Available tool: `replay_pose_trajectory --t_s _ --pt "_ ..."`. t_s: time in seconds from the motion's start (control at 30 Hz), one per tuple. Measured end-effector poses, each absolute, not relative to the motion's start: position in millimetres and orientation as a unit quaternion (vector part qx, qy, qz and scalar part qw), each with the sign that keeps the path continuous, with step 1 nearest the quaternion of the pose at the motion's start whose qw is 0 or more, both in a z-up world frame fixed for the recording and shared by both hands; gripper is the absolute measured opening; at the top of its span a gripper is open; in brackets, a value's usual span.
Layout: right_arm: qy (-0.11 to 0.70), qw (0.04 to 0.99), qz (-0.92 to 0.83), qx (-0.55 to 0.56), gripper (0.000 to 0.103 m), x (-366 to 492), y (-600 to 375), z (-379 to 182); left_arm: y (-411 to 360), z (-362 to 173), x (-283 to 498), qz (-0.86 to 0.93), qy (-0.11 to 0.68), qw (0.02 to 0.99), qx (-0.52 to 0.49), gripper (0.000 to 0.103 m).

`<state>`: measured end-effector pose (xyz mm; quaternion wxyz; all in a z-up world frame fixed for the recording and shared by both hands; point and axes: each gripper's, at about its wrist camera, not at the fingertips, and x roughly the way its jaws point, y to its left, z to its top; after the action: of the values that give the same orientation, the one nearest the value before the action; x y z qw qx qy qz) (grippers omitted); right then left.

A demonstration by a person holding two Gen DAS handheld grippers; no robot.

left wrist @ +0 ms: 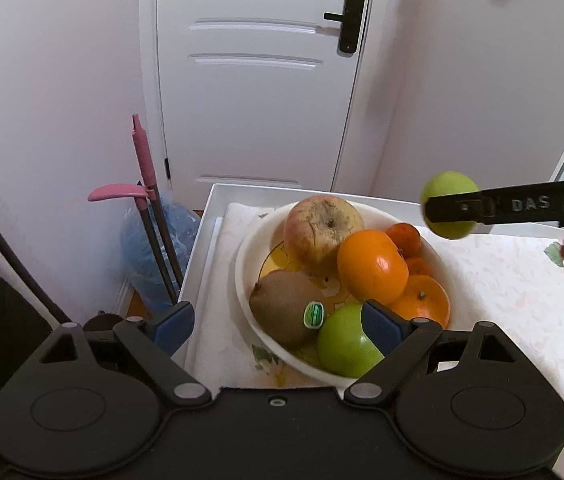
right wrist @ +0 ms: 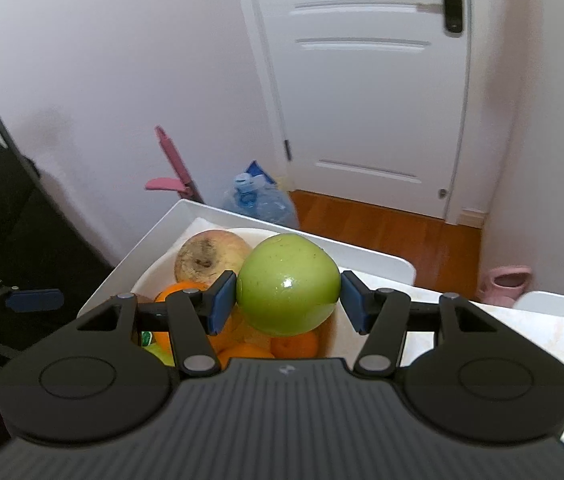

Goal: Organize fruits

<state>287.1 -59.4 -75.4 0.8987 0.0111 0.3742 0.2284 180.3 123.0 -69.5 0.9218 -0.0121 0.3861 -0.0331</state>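
Note:
A white bowl (left wrist: 242, 280) on the tray holds a blemished apple (left wrist: 322, 228), a persimmon (left wrist: 372, 266), a kiwi (left wrist: 286, 308) with a green sticker, a green apple (left wrist: 342, 344) and several small oranges (left wrist: 422, 300). My left gripper (left wrist: 278, 326) is open and empty, low at the bowl's near rim. My right gripper (right wrist: 288, 300) is shut on a second green apple (right wrist: 288, 284) and holds it in the air above the bowl (right wrist: 330, 332). That held apple also shows in the left wrist view (left wrist: 448, 210), up and to the right of the bowl.
The bowl sits on a patterned cloth (left wrist: 502, 280) in a white tray (left wrist: 202, 240). A pink-handled tool (left wrist: 144, 168) and a blue water jug (left wrist: 146, 248) stand on the floor left of the tray. A white door (left wrist: 258, 80) is behind.

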Motion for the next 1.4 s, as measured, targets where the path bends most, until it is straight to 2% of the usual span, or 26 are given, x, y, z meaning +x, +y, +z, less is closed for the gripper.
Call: replay_pose_trajectory --t_s 0.37,0.4,0.47,0.5,0.53,0.87,1.4 --pt "0.373 0.885 0.278 -0.001 0.072 292.7 -54.0 -95.2 123.8 -70.2 165.6 -0.001 0.386 0.922 -0.032 0.093" --pt "0.365 0.887 0.284 0.004 0.074 290.9 -55.7 -94.0 123.2 -70.8 164.6 -0.001 0.386 0.922 -0.032 0.093" --pt "0.353 0.891 0.287 0.009 0.085 288.0 -57.8 -90.8 122.3 -71.6 162.8 0.000 0.386 0.922 -0.030 0.093" --pt "0.347 0.894 0.282 0.010 0.094 286.4 -58.5 -89.0 121.6 -71.8 161.9 0.000 0.386 0.922 -0.030 0.093" --pt "0.343 0.897 0.278 0.012 0.096 284.9 -59.7 -87.8 121.0 -71.9 161.0 0.000 0.385 0.922 -0.029 0.093" --pt "0.328 0.914 0.239 0.018 0.096 248.8 -68.8 -66.1 116.6 -55.6 143.2 -0.029 0.370 0.928 -0.026 0.093" --pt "0.288 0.947 0.138 -0.008 0.096 126.9 -122.2 35.2 62.6 24.8 81.8 -0.056 0.299 0.952 -0.004 0.093"
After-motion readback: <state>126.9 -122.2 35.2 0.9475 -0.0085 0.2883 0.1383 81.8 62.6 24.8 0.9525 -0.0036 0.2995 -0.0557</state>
